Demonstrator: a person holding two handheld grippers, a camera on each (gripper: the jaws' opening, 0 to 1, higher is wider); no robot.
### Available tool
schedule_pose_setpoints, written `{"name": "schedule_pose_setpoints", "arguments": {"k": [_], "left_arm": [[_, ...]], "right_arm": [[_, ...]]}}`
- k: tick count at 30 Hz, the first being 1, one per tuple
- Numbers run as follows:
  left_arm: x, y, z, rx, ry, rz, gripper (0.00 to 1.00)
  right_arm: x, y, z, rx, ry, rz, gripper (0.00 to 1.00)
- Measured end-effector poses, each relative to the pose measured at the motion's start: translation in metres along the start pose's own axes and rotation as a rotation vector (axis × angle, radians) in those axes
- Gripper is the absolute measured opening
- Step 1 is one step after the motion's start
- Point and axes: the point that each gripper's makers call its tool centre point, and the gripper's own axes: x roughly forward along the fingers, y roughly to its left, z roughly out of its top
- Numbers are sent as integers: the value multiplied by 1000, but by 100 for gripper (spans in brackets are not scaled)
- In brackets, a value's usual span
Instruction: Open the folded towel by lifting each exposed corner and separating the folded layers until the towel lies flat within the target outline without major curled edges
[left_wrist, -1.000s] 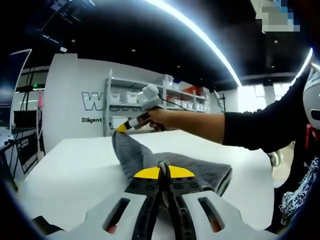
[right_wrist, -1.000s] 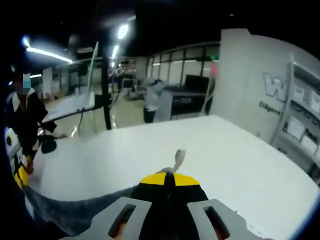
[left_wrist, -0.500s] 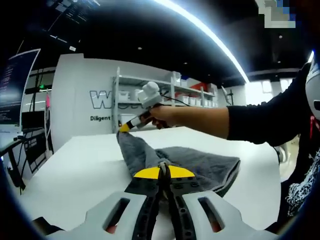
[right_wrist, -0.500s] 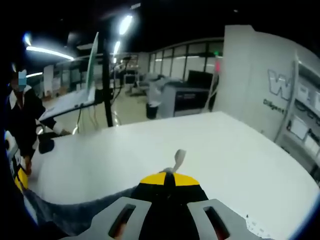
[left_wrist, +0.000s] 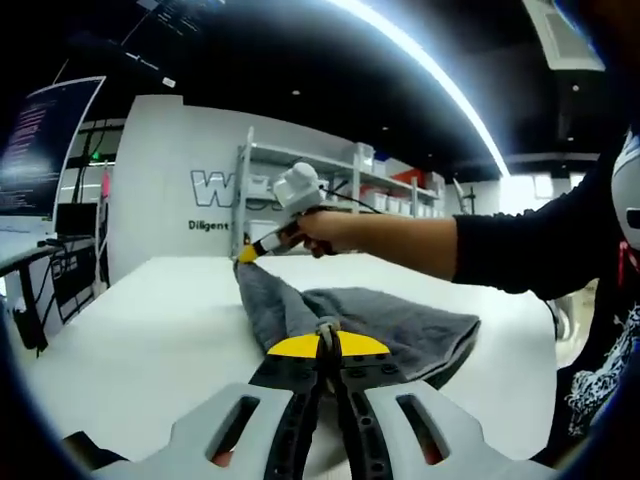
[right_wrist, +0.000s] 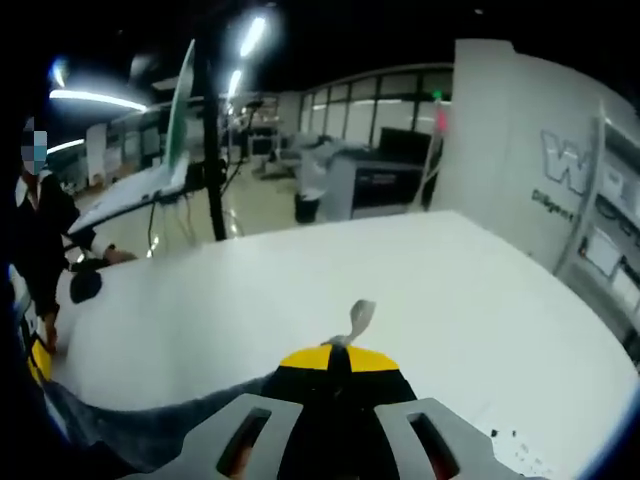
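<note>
While the white bench carries everything here, the grey towel is the thing that matters, and it is stretched between the two tools, partly raised off the surface. In the left gripper view it runs as a long, sagging band away from the left tool, up toward the right tool, which a hand holds out over the far part of the bench. Its long axis therefore lies nearly along the left tool's own line of sight, leaning a little to that view's left, with a folded bulk hanging off to the right and resting on the bench.

The left tool's jaws are closed tight on the near corner of the towel. In the right gripper view the right tool is likewise pinched narrow on cloth, with a small tab of the corner poking up past the tips and the rest trailing away to the lower left.

By my judgement the next move turns on that axis: the tools must draw apart along it, then lower, so the doubled layer at the right falls open. No target outline can be made out on the bench from here.
</note>
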Motion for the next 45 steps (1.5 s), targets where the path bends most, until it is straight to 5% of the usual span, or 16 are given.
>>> {"name": "schedule_pose_setpoints", "arguments": {"k": [3, 14, 28, 45], "left_arm": [[-3, -1, -6, -1, 5, 14, 3], [-10, -3, -24, 189, 81, 65, 3], [-14, -2, -36, 231, 142, 82, 3], [-16, 1, -50, 313, 214, 89, 3]], "right_arm": [[7, 7, -4, -30, 23, 6, 0], [24, 19, -4, -84, 52, 8, 0], [51, 13, -16, -67, 179, -91, 0], [76, 32, -26, -183, 207, -92, 4]]}}
